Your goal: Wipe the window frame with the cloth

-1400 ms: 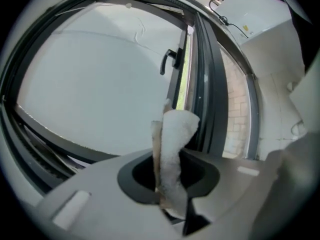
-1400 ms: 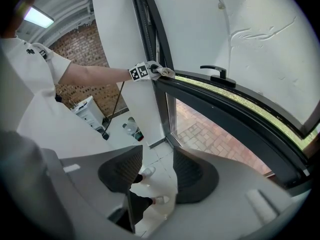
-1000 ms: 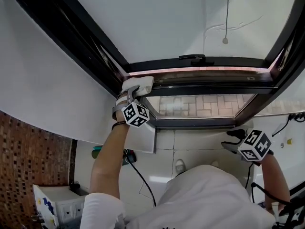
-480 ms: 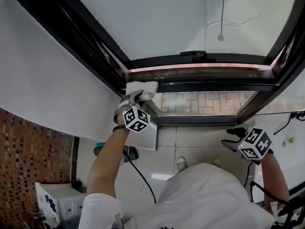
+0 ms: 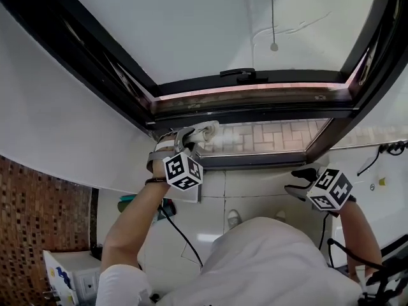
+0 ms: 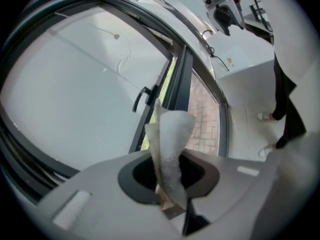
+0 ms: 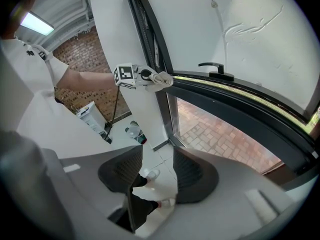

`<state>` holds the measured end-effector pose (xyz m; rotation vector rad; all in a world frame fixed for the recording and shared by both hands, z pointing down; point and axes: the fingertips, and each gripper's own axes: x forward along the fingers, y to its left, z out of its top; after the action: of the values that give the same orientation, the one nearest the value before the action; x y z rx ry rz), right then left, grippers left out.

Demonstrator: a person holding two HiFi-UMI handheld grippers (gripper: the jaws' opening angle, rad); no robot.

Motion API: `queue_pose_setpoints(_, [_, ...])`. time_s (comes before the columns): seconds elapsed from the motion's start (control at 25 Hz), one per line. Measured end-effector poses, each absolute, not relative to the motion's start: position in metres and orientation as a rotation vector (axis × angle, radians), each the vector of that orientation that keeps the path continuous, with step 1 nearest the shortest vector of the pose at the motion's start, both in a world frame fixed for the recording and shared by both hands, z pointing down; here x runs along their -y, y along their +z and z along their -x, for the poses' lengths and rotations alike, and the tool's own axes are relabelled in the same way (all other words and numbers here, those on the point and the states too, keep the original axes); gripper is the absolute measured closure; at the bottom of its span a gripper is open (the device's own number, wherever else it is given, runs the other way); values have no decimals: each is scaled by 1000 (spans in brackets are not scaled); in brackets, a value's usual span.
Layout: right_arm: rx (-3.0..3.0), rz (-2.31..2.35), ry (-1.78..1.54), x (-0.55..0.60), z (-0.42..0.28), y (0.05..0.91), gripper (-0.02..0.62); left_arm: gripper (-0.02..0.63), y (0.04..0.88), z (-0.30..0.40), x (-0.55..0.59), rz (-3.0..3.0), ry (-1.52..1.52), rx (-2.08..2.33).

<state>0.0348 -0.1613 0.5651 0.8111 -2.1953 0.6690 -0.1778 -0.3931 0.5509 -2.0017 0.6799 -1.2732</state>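
- Left claw [image 6: 167,186] is clamped on a white cloth [image 6: 170,139]; the jaws close on the cloth's lower end, and the rest stands up from between them as a folded wad.
- In the head view, the cloth lies against the dark window frame [image 5: 255,110] at the left end of its lower rail, close to the corner where that rail meets the slanted side member.
- The right gripper view shows the same placement: the cloth sits at the frame corner, with the left claw's marker cube [image 7: 125,75] just behind it.
- A black window handle [image 5: 239,74] sits on the upper rail, well apart from the cloth.
- Red-brown brick paving [image 5: 268,136] shows through the opening below the wiped rail.
- Right claw [image 7: 154,171] has its jaws apart with nothing between them; only floor tiles [image 7: 160,159] and the person's shoes show in the gap.
- In the head view, the right claw is held low at the right, near the pale wall below the frame and well apart from the cloth.
- A thin pull cord with a bead [image 5: 273,46] hangs against the pane.
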Motion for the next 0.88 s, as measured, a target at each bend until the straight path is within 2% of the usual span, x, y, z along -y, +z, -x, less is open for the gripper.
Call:
queue_pose_setpoints(0.48, [2162,-909,645,150,-97,560,400,515,490,-44,354,2032,-1007,-467])
queue_pose_setpoints(0.88, [2136,-1013,680,121,-165,562,400,515,490,-204,344,2024,-965,-391])
